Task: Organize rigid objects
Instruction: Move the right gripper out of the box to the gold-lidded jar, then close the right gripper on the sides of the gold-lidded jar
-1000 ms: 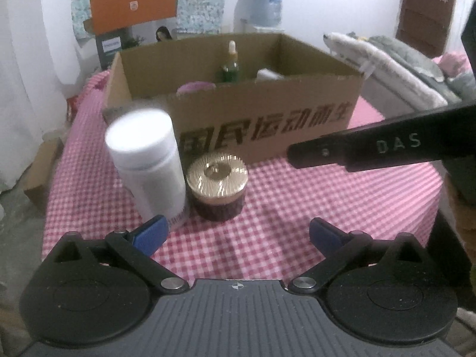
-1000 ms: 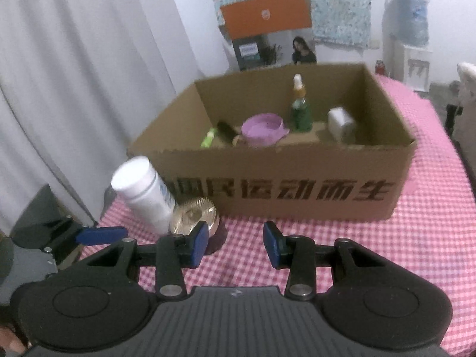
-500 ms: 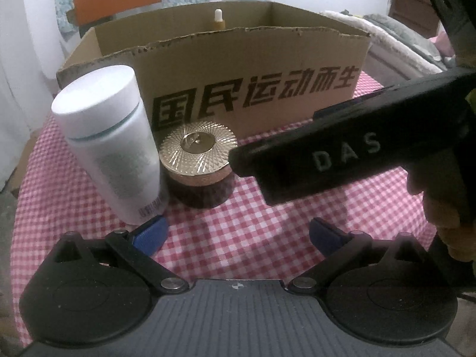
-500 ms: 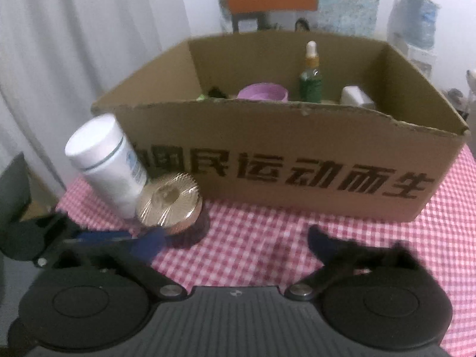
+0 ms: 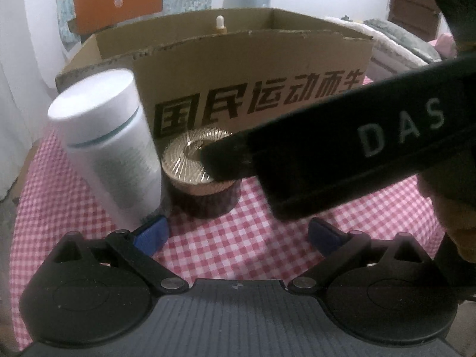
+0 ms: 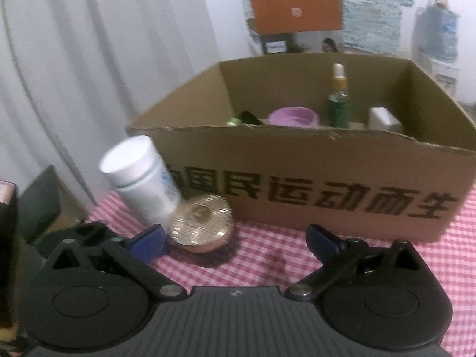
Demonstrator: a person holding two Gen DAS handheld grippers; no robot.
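red-white checked tablecloth (image 5: 238, 247), brown cardboard box (image 6: 327, 160) with dark print, white bottle (image 5: 110, 148) (teal band), gold ribbed lid on dark jar (image 5: 205, 190), purple bowl (image 6: 293, 116), green dropper bottle (image 6: 337, 104), blue gripper pads (image 6: 148, 239)

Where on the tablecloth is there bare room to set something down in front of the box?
Free: the checked cloth along the cardboard box front, right of the gold-lidded jar. Crowded: the left end, where the white bottle stands against the jar, both close to the box.
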